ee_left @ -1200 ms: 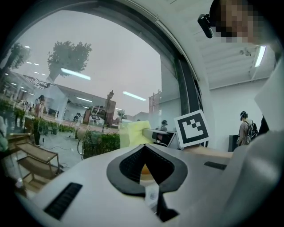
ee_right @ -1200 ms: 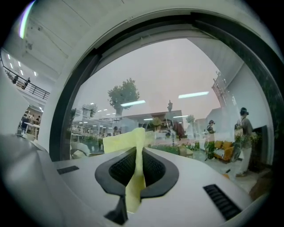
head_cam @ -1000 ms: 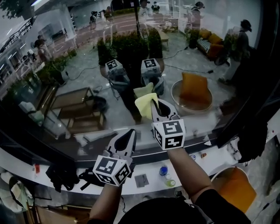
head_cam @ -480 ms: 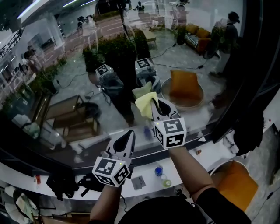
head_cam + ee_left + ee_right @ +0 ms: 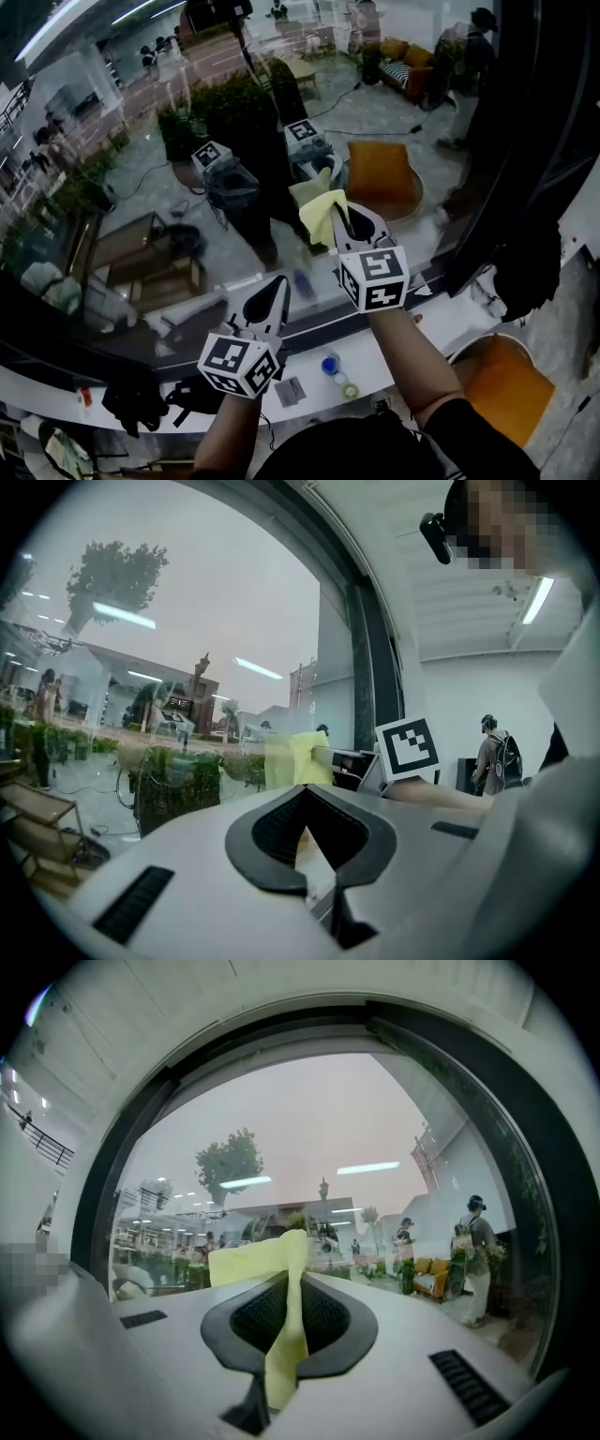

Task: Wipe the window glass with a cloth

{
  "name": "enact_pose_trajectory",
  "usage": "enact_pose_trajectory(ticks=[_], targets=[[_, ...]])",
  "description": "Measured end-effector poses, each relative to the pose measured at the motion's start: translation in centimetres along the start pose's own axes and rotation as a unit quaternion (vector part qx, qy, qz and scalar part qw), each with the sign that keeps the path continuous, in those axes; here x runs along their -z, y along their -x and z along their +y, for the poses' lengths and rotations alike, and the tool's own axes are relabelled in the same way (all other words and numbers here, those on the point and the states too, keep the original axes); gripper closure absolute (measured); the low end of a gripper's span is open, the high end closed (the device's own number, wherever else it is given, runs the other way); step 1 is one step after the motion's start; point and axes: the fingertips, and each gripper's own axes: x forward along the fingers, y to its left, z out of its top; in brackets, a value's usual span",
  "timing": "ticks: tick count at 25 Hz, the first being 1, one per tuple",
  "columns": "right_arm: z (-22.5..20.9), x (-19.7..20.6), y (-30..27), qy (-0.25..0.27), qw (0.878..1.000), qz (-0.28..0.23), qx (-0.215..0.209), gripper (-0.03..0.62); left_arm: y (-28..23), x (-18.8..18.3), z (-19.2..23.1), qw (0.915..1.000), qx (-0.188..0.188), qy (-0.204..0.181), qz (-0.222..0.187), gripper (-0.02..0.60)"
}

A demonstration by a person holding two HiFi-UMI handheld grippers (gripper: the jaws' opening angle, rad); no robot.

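Note:
The window glass [image 5: 141,187] fills the head view and is full of reflections. My right gripper [image 5: 337,212] is shut on a yellow cloth [image 5: 321,217] and holds it up against the pane. In the right gripper view the cloth [image 5: 251,1262] sticks out from between the jaws of the right gripper [image 5: 292,1283], with the glass [image 5: 309,1129] straight ahead. My left gripper [image 5: 277,287] hangs lower and to the left, shut with nothing in it. In the left gripper view the left gripper [image 5: 305,808] points along the pane, with the cloth [image 5: 298,759] ahead.
A white sill [image 5: 441,328] runs below the window and carries a small bottle [image 5: 328,364] and a dark bundle [image 5: 136,398]. A dark window frame [image 5: 525,141] rises at the right. An orange tub [image 5: 497,384] sits at lower right. People show in the glass.
The right gripper with the cloth has shifted slightly right and up across the glass. The left gripper has hardly moved.

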Motion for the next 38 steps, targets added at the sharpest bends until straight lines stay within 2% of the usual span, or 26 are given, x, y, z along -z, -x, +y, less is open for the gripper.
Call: enact_pose_trajectory(ticks=[16, 38], targets=[[-10.0, 0.6, 2.1, -0.003, 1.0, 0.004, 0.028, 0.554, -6.2, 0.6, -5.1, 0.9998, 0.016, -0.003, 0.011, 0.577], [-23.9, 2.2, 4.7, -0.008, 0.997, 0.016, 0.069, 0.554, -13.3, 1.0, -10.8, 1.0, 0.008, 0.001, 0.005, 0.577]])
